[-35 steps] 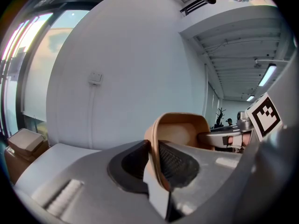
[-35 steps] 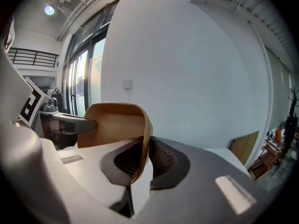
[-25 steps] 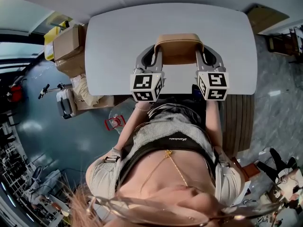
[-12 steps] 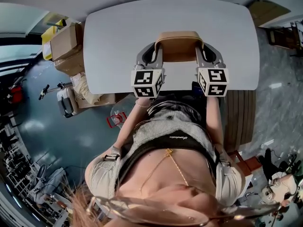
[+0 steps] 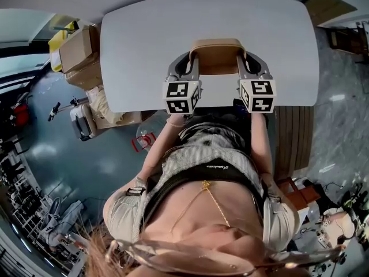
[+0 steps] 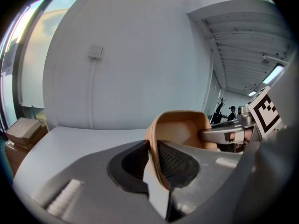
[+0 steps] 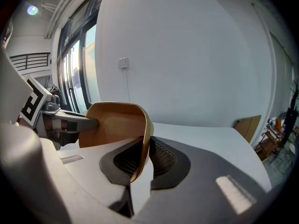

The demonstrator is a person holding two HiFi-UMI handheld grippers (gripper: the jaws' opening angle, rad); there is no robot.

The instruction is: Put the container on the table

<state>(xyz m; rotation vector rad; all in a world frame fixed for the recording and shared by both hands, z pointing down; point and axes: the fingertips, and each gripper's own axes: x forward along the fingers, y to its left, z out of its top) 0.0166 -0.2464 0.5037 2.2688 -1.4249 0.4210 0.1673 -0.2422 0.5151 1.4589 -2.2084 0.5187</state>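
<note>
Two hand-held grippers reach forward from the person's torso (image 5: 204, 178), side by side, over the near edge of the table (image 5: 144, 33). The left hand-held gripper (image 5: 192, 68) is clamped on the left wall of the container (image 5: 218, 55). In its own view the two dark padded jaws stand one inside and one outside the thin tan wall, pressed against it. The right hand-held gripper (image 5: 242, 68) is closed on the opposite, right wall in the same way, with the rim pinched between its pads. The container is a tan, open-topped vessel with rounded corners. It is held level between the two grippers, over the near middle of the table and just past its front edge. Whether its base touches the tabletop cannot be told from these views. The pale grey tabletop beyond it runs on towards a white wall (image 6: 140, 55), which carries a small switch plate (image 6: 96, 52). Left of the table, on the floor, stand stacked cardboard boxes (image 5: 78, 48).
</note>
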